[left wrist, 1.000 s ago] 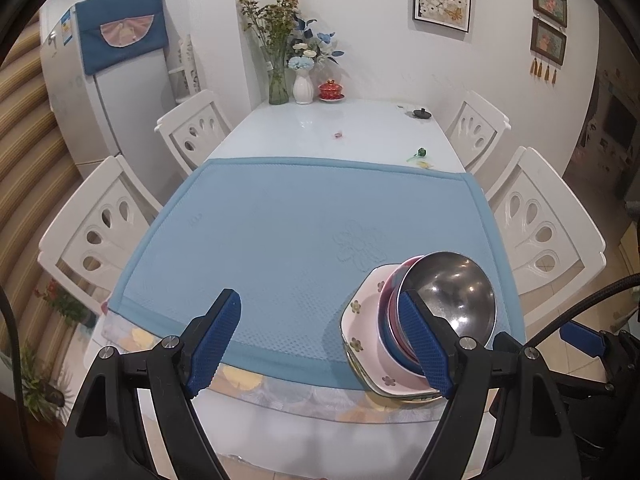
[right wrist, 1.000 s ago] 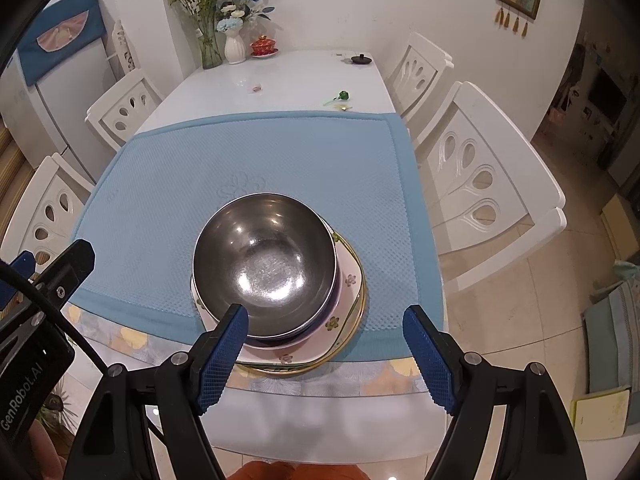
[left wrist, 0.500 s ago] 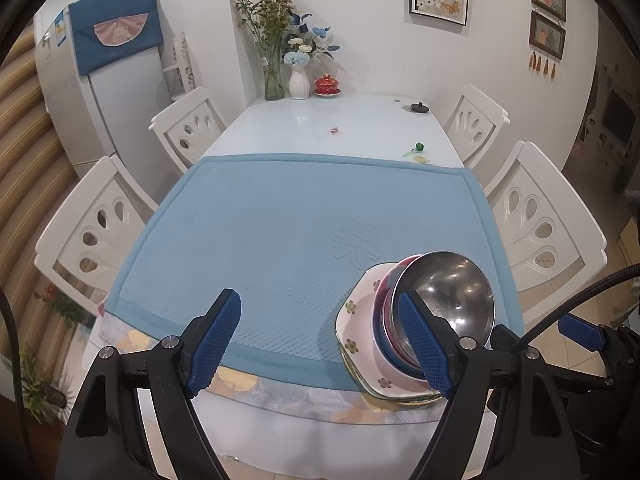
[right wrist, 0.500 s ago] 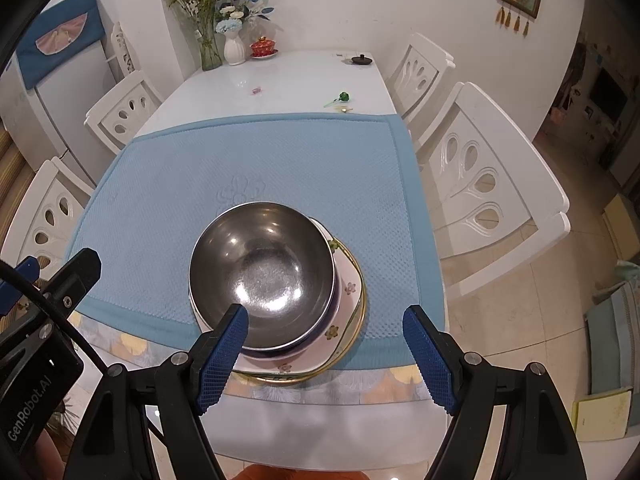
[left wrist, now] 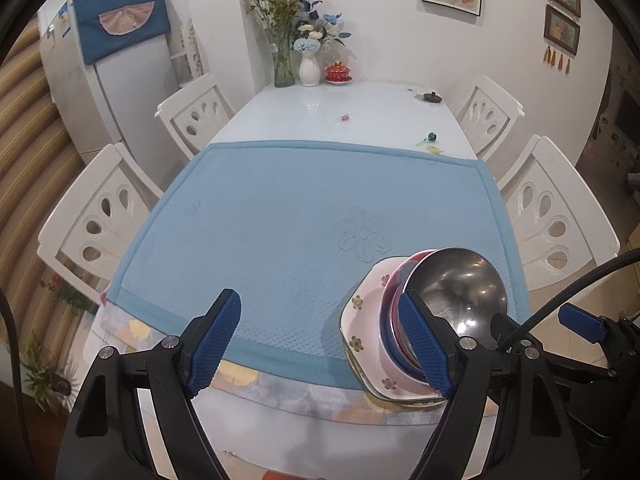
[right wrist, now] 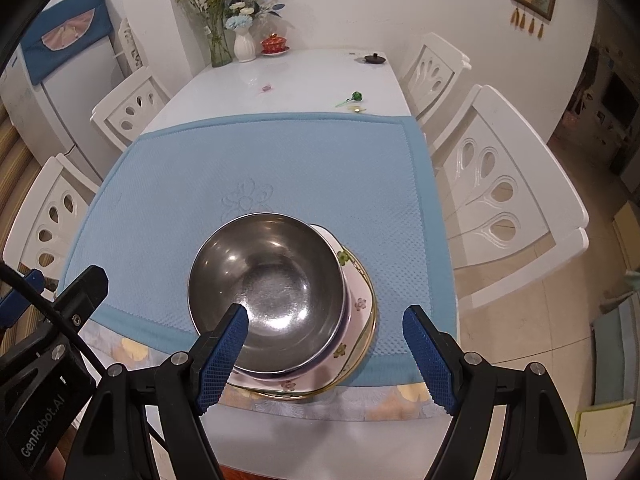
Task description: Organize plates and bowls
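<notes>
In the left wrist view, the left gripper (left wrist: 320, 344) hangs over the near edge of the blue mat (left wrist: 280, 220) with its jaws spread wide and nothing between them; the stack of dishes sits off to its right, near the mat's front right corner, with the steel bowl (left wrist: 460, 280) on top, a pink-rimmed bowl (left wrist: 390, 300) nested under it and the flowered plate (left wrist: 362, 328) below. In the right wrist view, the right gripper (right wrist: 326, 356) is also wide and empty, poised above the near side of the stack, its left finger (right wrist: 224, 344) appearing over the steel bowl's (right wrist: 268, 280) near rim and the right finger out past the flowered plate (right wrist: 358, 304) and the gold-rimmed plate (right wrist: 370, 336) beneath. The likely step is taking the steel bowl off the top. To do it well, I would lower one finger inside the bowl wall and one outside, pinch the rim only, and lift straight up so the dishes underneath are not dragged toward the table edge just beside them.
</notes>
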A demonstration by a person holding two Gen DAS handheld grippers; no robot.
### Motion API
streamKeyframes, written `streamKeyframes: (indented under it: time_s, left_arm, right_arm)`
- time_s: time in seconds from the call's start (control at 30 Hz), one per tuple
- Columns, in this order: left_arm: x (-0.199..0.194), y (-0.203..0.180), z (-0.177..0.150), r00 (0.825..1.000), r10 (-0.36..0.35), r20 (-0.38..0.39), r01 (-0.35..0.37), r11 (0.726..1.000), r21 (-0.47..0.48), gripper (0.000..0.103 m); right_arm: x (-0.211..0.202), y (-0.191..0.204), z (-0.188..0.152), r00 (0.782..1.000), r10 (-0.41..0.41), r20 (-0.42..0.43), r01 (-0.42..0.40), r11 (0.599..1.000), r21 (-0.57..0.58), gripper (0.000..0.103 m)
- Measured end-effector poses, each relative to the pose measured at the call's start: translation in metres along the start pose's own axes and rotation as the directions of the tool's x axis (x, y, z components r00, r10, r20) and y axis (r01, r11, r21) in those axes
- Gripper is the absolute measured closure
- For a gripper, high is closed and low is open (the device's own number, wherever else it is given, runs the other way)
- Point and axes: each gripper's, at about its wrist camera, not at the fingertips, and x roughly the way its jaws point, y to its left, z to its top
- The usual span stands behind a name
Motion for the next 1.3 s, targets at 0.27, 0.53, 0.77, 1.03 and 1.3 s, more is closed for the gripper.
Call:
streamKeyframes:
  time_s: [0.27, 0.53, 0.77, 1.03, 1.3]
  left_arm:
    - [0.012, 0.008, 0.012, 1.000, -0.022, -0.004, 0.022, 0.999, 0.030, 0.023]
    - [0.019, 0.041, 0.037, 0.998, -0.054, 0.026, 0.053, 0.996, 0.068, 0.023]
    - [0.022, 0.084, 0.056, 0.997, -0.062, 0.055, 0.058, 0.996, 0.067, 0.023]
    - [0.034, 0.140, 0.065, 0.996, -0.073, 0.044, 0.072, 0.997, 0.025, 0.023]
    - [0.055, 0.190, 0.075, 0.998, -0.053, 0.044, 0.053, 0.998, 0.018, 0.016]
  right_arm:
    - [0.006, 0.008, 0.008, 1.000, -0.028, 0.001, 0.028, 0.999, 0.021, 0.025]
    - [0.000, 0.043, 0.026, 0.997, -0.073, 0.037, 0.071, 0.995, 0.063, 0.025]
    - [-0.006, 0.091, 0.042, 0.992, -0.088, 0.087, 0.083, 0.995, 0.063, 0.025]
    - [-0.006, 0.155, 0.053, 0.987, -0.099, 0.129, 0.099, 0.995, 0.011, 0.025]
    - [0.009, 0.207, 0.067, 0.981, -0.100, 0.164, 0.099, 0.995, 0.013, 0.025]
